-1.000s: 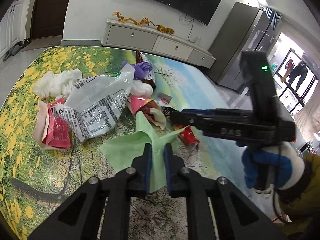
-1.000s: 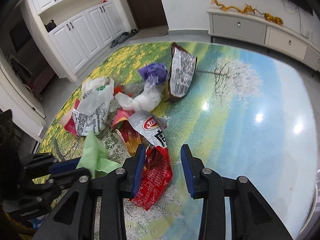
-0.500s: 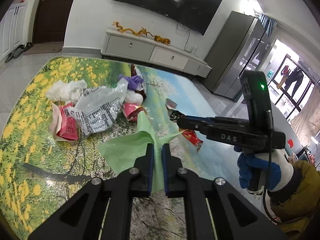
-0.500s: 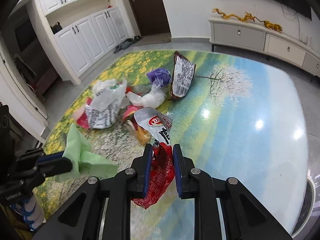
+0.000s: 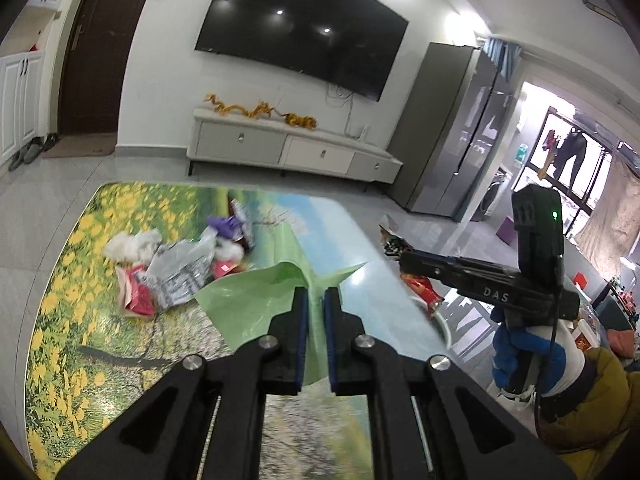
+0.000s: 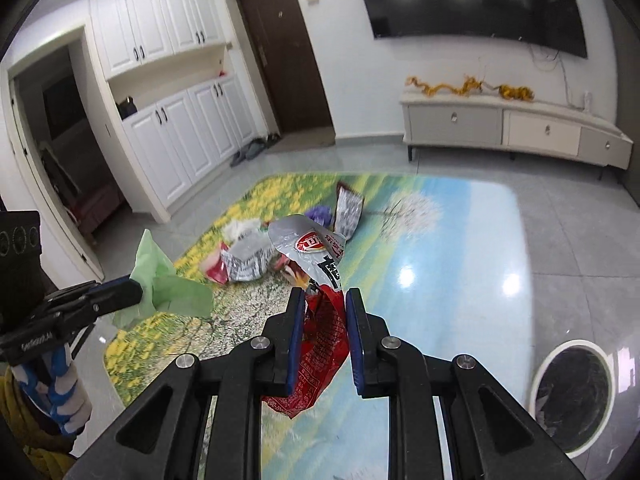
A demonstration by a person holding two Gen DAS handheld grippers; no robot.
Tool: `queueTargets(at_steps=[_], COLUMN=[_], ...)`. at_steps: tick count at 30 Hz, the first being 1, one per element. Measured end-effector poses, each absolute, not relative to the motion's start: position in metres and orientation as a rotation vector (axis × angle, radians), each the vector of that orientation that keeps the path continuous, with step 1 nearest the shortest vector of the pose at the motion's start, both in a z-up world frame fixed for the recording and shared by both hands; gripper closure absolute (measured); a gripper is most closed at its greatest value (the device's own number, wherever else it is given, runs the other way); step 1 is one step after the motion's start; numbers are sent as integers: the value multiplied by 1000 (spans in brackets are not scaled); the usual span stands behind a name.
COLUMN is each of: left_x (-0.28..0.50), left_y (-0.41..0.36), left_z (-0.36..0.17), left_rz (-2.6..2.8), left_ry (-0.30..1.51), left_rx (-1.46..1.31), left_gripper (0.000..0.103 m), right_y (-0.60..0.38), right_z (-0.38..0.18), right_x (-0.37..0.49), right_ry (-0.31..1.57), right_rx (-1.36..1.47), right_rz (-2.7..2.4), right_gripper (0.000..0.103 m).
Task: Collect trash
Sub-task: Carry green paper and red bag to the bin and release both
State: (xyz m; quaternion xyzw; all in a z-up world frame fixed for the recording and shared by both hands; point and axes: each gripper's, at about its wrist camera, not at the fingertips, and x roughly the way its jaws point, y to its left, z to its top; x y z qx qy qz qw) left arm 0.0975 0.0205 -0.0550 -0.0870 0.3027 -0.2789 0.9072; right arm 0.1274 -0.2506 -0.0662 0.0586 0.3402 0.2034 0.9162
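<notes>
Right wrist view: crumpled red-and-silver foil snack wrapper (image 6: 320,340) is pinched between nearly closed right gripper (image 6: 321,312) fingers above the table (image 6: 460,280); thin green plastic sheet (image 5: 260,304) is clamped by left gripper (image 5: 315,304). Slippery foil may be dropped before the round white bin (image 6: 576,396).

- Two grippers: left (image 5: 316,300), right (image 6: 322,300)
- One green sheet (image 5: 256,300)
- One red wrapper (image 6: 320,344)
- One bin (image 6: 540,372)
- One television (image 5: 300,28)
</notes>
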Motion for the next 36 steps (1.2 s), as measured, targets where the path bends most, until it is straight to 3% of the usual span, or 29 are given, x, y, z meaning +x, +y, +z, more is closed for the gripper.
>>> queueTargets(at_steps=[9, 17, 29, 36], left_x=[97, 122, 180, 224], left_y=[-42, -160, -378, -448], left_z=[-15, -5, -62, -109], left_rz=[-692, -825, -940, -928], left_ry=[620, 664, 829, 946], left_rx=[-147, -23, 173, 152], left_gripper=[96, 96, 95, 94], right_y=[-330, -434, -573, -614], right_z=[-40, -68, -168, -220], right_x=[86, 69, 88, 123], right_ry=[597, 604, 732, 797], right_rx=[167, 303, 477, 540], right_rz=[301, 123, -128, -200], right_gripper=[83, 82, 81, 77])
